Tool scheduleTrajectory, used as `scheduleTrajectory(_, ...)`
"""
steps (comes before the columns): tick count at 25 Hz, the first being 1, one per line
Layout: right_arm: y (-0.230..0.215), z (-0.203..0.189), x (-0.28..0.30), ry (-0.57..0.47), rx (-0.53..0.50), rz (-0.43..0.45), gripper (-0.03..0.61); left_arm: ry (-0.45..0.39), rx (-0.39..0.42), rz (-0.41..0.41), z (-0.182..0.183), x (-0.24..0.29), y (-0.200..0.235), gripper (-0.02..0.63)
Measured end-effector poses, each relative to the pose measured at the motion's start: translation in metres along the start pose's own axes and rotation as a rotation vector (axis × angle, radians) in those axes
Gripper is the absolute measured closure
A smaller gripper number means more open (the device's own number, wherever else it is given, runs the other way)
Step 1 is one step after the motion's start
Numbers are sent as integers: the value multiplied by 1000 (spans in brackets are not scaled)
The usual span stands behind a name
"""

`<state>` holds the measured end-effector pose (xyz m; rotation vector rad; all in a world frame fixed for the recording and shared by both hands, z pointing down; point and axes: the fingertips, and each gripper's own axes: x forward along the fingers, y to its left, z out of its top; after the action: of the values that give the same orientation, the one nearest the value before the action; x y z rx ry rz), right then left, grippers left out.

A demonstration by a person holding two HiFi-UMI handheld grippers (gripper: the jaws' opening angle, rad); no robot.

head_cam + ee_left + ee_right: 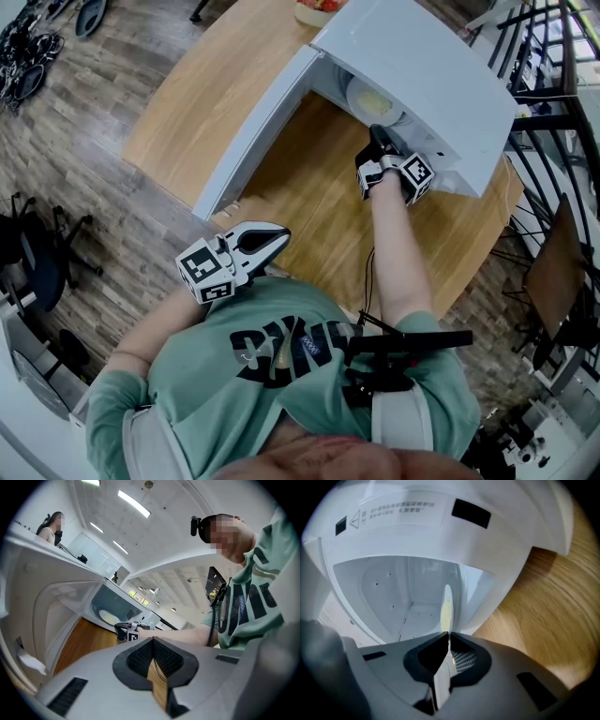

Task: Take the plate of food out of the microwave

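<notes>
Your right gripper (377, 133) is pinching the rim of the round white plate of pale yellow food (371, 99), which is sitting inside the open white boxy microwave (422, 66) at the head view's upper right; your left gripper (277, 234) is hovering left of centre, jaws pressed together, holding nothing.

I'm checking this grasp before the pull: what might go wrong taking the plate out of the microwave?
The right gripper pinches only the near rim of the round white plate of yellow food, so it may tilt or slip. The left gripper is shut, back by the person's green shirt, giving no support.
</notes>
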<state>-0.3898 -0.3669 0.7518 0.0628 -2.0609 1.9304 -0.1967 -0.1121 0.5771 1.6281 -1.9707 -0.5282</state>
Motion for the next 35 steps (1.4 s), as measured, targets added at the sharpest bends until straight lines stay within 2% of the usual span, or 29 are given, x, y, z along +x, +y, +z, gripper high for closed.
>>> scheduleTrajectory(7, 7, -6, -5, 15, -15, 19, 554, 0, 3, -3, -1, -2, -3, 611)
scheduleTrajectory(10, 10, -7, -3, 26, -27, 17, 455, 4, -1, 2, -2, -2, -3, 611)
scheduleTrajectory(12, 8, -5, 0, 26, -32, 4, 420, 2, -8, 5, -3, -2, -2, 611)
scheduleTrajectory(19, 3, 3, 8, 1, -23, -36, 420, -2, -14, 16, -4, -5, -2, 611)
scheduleTrajectory(22, -1, 5, 8, -9, 2, -39, 434, -5, -21, 22, -6, -8, 0, 611)
scheduleTrajectory(25, 3, 5, 6, -16, -21, -46, 542, -4, -17, 25, -7, -11, -1, 611)
scheduleTrajectory(27, 11, 5, 6, -21, -33, -14, 559, -5, -16, 28, -6, -13, 0, 611)
scheduleTrajectory(35, 20, -12, -15, 11, -18, 63, 561, -11, -14, 17, -3, -15, -8, 611)
